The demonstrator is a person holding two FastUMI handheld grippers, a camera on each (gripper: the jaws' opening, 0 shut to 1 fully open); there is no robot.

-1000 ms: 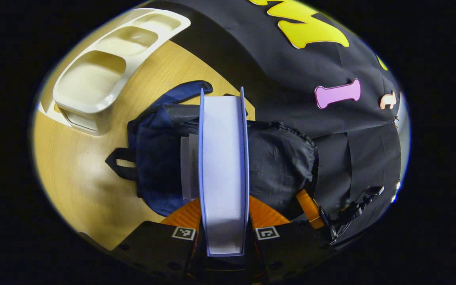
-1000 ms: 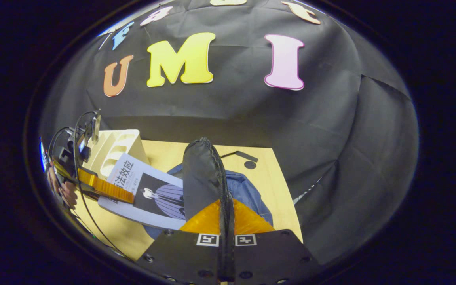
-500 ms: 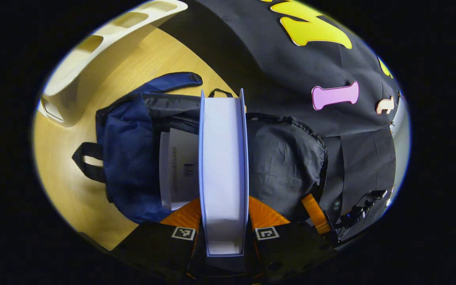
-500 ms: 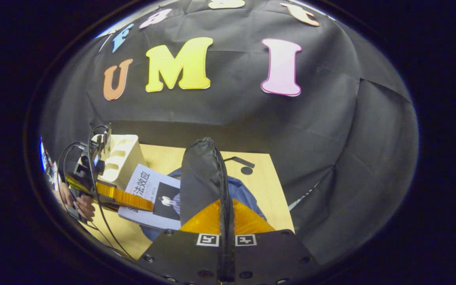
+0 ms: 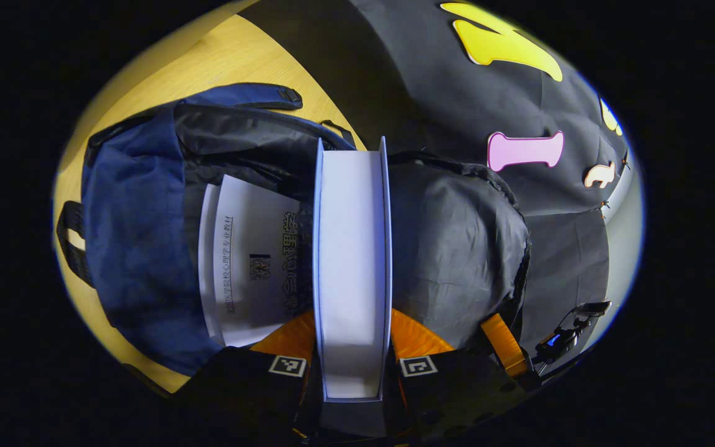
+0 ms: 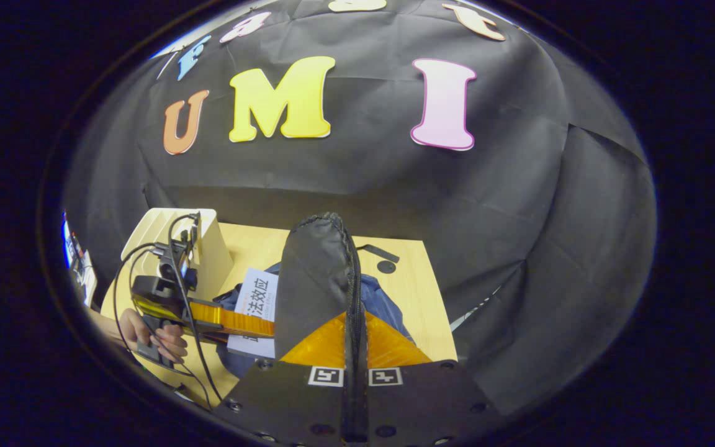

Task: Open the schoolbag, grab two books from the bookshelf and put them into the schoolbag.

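Schoolbag lies on the bench, its blue body at the left of the left gripper view and its mouth facing us. Inside the mouth we see a first book, white cover up. To its right, the left tool clamps the second book on edge, one finger on each cover, with the book's far end at the opening. Farther right, the black flap is raised; in the right gripper view the right tool is pinched nearly closed on that flap's zipper edge.

Risks, as we judge them:
- The on-edge book may catch the first book's cover or the upper zipper rim and jam.
- If the flap slips from the right tool, it drops onto the book and shuts the mouth.
- A hard push may slide the bag along the bench.

Open room: bare bench lies left of the bag. The bookshelf stands just beyond the left tool. The booth wall is close behind.
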